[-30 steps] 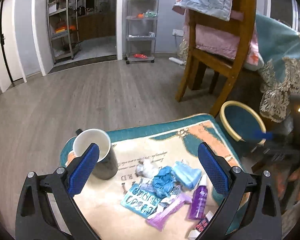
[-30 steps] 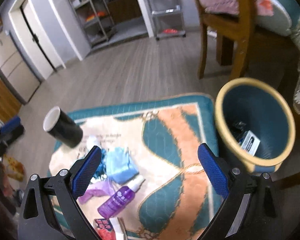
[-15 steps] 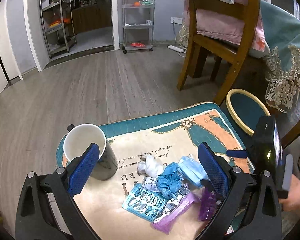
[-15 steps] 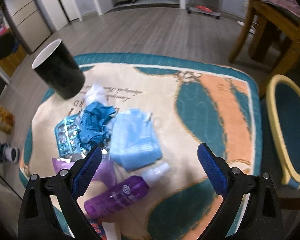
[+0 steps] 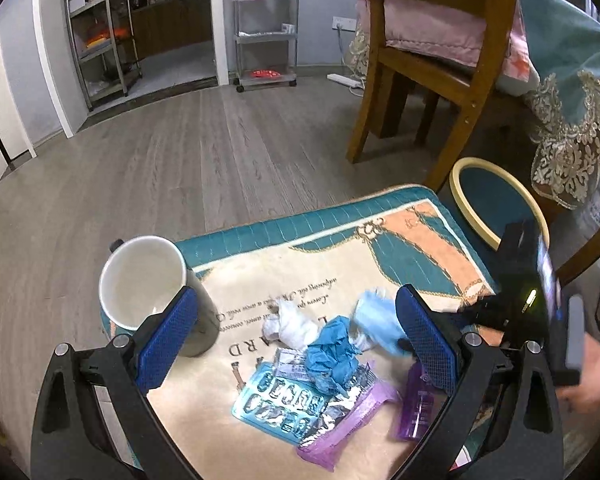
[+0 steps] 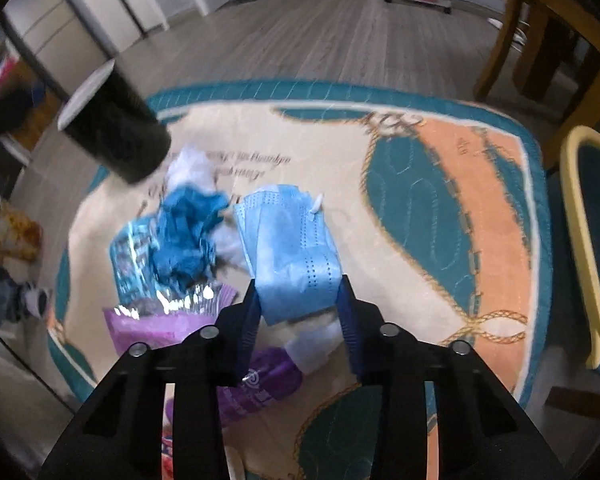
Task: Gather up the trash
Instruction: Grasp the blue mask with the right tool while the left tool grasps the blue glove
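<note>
The teal, cream and orange quilted mat [image 6: 440,208] covering the bench fills most of both views. At the right edge of the frame stands the round teal bin with a yellow rim [image 5: 496,200]; its inside is cut off, so what it already holds cannot be told. A black mug with a white inside [image 5: 148,284] stands at centre left in the left wrist view. The left gripper [image 5: 296,344] hangs above the pile, fingers spread wide and empty. The right gripper [image 6: 298,312] has its fingers drawn in on the near edge of the pale blue pleated face mask [image 6: 288,248], which still lies on the mat at frame centre. I judge collection barely begun: the crumpled blue glove [image 6: 188,236], white tissue wad [image 5: 292,324], purple wrapper [image 5: 348,428], purple spray bottle [image 6: 260,388] and blister pack [image 5: 276,400] all remain. Motion blur smears the right view, so grip firmness is unclear.
</note>
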Tool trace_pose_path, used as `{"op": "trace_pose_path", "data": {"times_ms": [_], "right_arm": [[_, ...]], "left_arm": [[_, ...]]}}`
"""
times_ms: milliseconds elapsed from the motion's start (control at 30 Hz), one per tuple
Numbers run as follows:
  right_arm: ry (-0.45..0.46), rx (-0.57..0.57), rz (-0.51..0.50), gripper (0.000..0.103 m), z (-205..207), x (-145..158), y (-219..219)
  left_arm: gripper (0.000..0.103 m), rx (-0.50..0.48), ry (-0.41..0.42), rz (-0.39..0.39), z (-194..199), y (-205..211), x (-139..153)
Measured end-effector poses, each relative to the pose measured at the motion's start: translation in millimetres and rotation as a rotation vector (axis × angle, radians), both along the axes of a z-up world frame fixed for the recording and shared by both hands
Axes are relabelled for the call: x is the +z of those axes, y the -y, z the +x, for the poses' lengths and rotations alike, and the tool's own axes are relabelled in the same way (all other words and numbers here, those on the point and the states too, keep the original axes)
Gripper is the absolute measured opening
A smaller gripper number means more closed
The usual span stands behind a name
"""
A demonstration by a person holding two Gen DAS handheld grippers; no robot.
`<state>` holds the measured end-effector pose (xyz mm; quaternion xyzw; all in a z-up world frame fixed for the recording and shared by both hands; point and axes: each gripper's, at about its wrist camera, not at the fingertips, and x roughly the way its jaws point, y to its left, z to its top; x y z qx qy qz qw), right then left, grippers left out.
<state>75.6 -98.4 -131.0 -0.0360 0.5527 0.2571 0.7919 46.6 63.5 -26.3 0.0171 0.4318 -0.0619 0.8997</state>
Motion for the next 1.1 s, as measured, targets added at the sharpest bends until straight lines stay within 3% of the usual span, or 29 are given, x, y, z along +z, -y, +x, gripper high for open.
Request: {"op": "trace_pose_path", "data": {"times_ms": [300, 600, 700, 800, 867, 967, 1067, 1100], "right_arm": [[0.055, -0.188, 0.092, 0.034, 17.7, 34.7, 44.1], [0.079, -0.205, 0.115, 0.034, 23.2, 46.4, 52.5], [0.087, -0.196, 0.108, 0.034, 24.0, 46.6, 49.3], [0.098, -0.191, 0.104, 0.034, 24.0, 50.2, 51.1], [0.1, -0.193, 0.108, 0.034, 24.7, 51.7, 50.8], [0.105, -0.191, 0.109, 0.034, 25.9, 53.1, 51.3], [0.115, -0.194, 0.11, 0.034, 25.8, 55.5, 52.6], [0.116, -0.197, 0.112, 0.034, 25.7, 56.6, 54.4]], "left_arm": [[0.097, -0.057, -0.075, 0.019, -1.3, 22.4, -31.8], [0.094, -0.05, -0.202, 0.06, 7.3, 27.1, -77.2], [0.08, -0.051, -0.245, 0.059, 10.9, 24.6, -86.2], [0.059, -0.064, -0.277, 0.057, 13.3, 27.2, -92.1], [0.037, -0.086, -0.298, 0.038, 13.4, 28.1, -93.7], [0.018, -0.104, -0.289, 0.036, 13.0, 29.6, -87.0], [0.004, -0.109, -0.27, 0.033, 13.3, 29.1, -77.2], [0.004, -0.11, -0.265, 0.029, 15.0, 28.5, -75.0]]}}
